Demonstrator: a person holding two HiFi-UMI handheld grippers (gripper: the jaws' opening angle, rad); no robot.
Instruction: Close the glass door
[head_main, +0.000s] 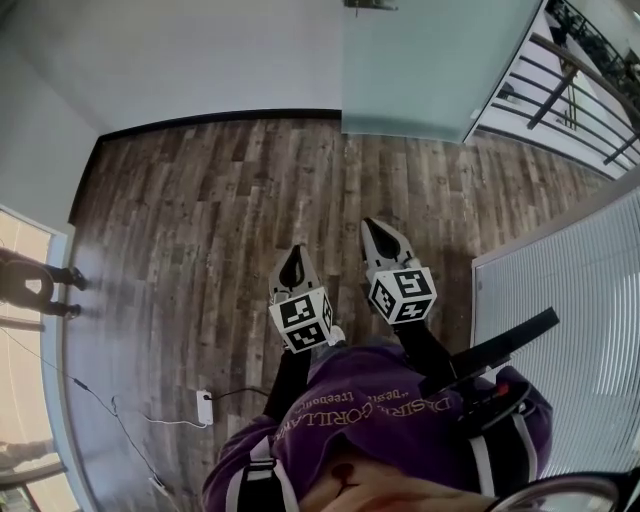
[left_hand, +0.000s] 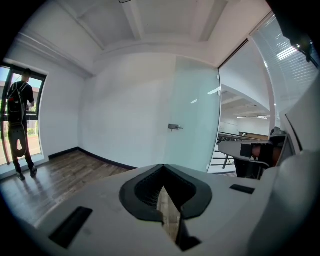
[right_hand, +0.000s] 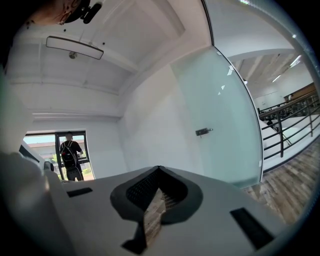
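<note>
A frosted glass door (head_main: 430, 65) stands open ahead, folded back against the white wall, with a small metal handle (left_hand: 174, 127) (right_hand: 202, 132) at mid height. Its free edge borders the doorway to a railed landing. In the head view my left gripper (head_main: 294, 255) and right gripper (head_main: 378, 228) are held side by side over the wooden floor, well short of the door. Both have their jaws shut with nothing between them. The left gripper (left_hand: 162, 167) and right gripper (right_hand: 159, 170) both point toward the door.
A metal railing (head_main: 575, 90) runs beyond the doorway at the upper right. A slatted white panel (head_main: 570, 330) stands close on my right. A person (left_hand: 19, 130) stands at a window on the left. A white power strip (head_main: 205, 406) with cables lies on the floor behind me.
</note>
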